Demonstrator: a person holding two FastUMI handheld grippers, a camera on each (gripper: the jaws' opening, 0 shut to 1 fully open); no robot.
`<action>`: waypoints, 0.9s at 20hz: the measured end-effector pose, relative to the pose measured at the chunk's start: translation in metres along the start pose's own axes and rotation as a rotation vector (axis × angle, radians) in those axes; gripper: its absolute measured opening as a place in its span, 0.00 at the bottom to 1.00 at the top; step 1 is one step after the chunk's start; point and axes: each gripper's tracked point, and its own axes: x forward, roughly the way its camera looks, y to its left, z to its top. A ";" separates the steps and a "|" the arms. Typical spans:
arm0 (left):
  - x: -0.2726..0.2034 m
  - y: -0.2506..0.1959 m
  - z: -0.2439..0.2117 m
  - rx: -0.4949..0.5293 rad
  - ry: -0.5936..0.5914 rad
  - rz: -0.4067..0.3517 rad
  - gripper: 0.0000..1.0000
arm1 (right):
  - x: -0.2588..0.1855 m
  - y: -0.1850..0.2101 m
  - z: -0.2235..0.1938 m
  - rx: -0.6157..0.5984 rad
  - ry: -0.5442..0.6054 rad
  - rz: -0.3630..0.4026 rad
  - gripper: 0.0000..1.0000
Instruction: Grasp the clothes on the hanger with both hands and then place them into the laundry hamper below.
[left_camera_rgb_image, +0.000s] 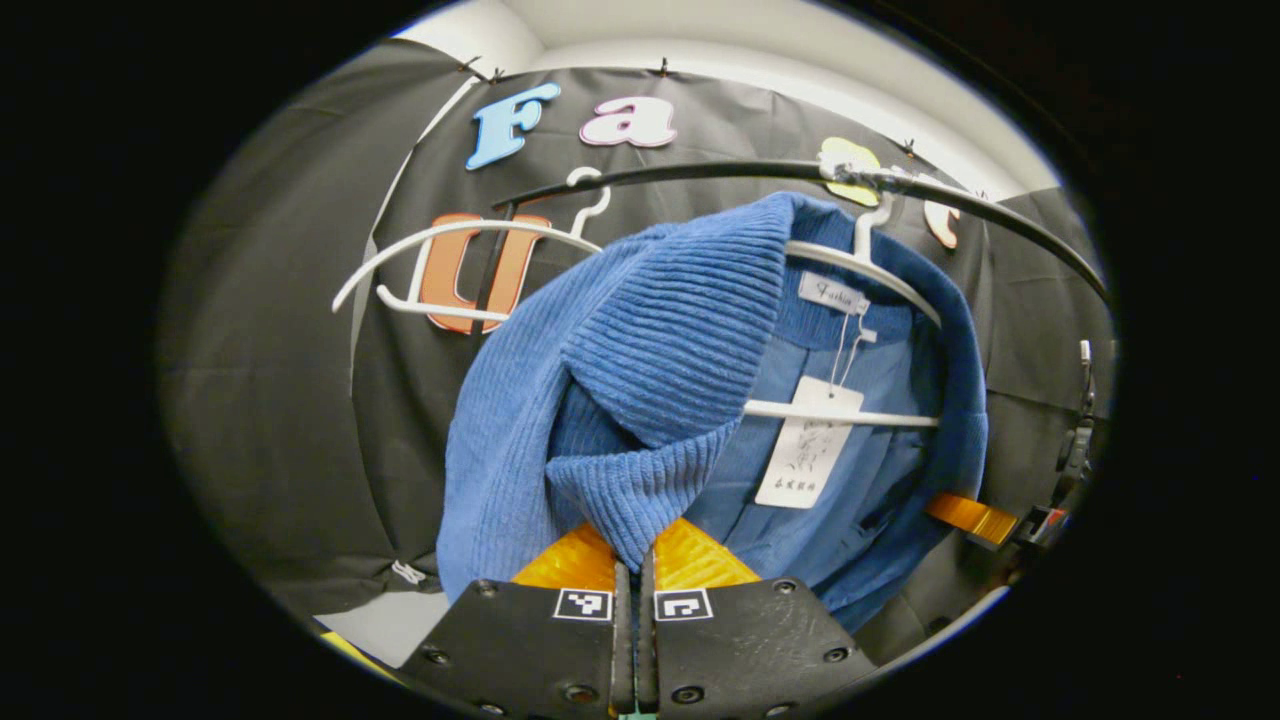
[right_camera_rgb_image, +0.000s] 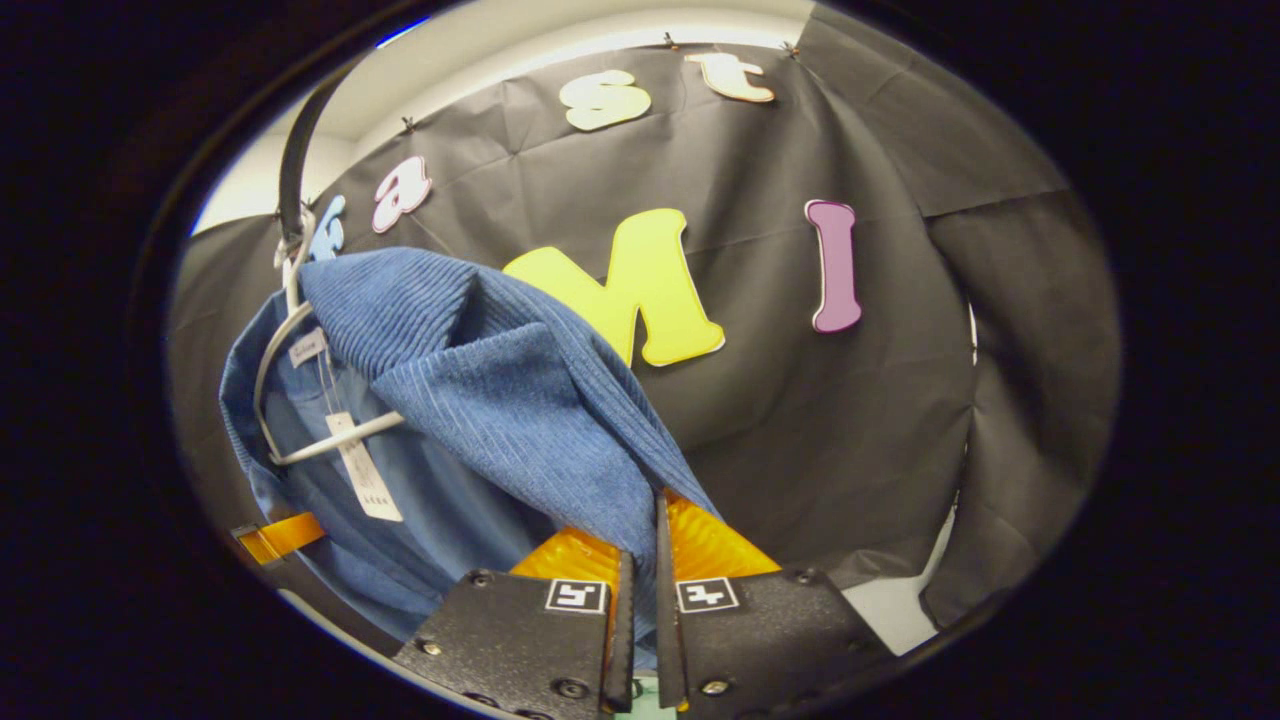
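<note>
A blue ribbed knit garment (left_camera_rgb_image: 660, 360) hangs on a white hanger (left_camera_rgb_image: 860, 265) from a black rail (left_camera_rgb_image: 760, 172). A paper tag (left_camera_rgb_image: 808, 445) dangles inside its neck. In the left gripper view my left gripper (left_camera_rgb_image: 634, 560) is shut on a fold of the garment's fabric, lifted up off the hanger's near shoulder. In the right gripper view my right gripper (right_camera_rgb_image: 638, 550) is shut on the garment (right_camera_rgb_image: 480, 400) at its other side, with the same hanger (right_camera_rgb_image: 290, 400) and tag (right_camera_rgb_image: 362, 470) to the left. The right gripper (left_camera_rgb_image: 975, 518) also shows in the left gripper view, at the garment's far edge.
A second, bare white hanger (left_camera_rgb_image: 450, 262) hangs on the rail to the left of the garment in the left gripper view. The black cloth wall stands close behind. A strip of pale floor (right_camera_rgb_image: 890, 605) shows low in the right gripper view.
</note>
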 end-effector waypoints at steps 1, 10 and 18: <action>-0.004 0.002 0.005 0.006 -0.007 0.005 0.01 | -0.002 0.000 0.005 0.009 -0.004 0.010 0.12; -0.030 0.036 0.062 -0.011 -0.087 0.066 0.02 | -0.014 -0.005 0.038 0.192 -0.033 0.071 0.08; -0.033 0.064 0.091 -0.050 -0.120 0.134 0.07 | -0.002 -0.004 0.063 0.402 -0.053 0.130 0.07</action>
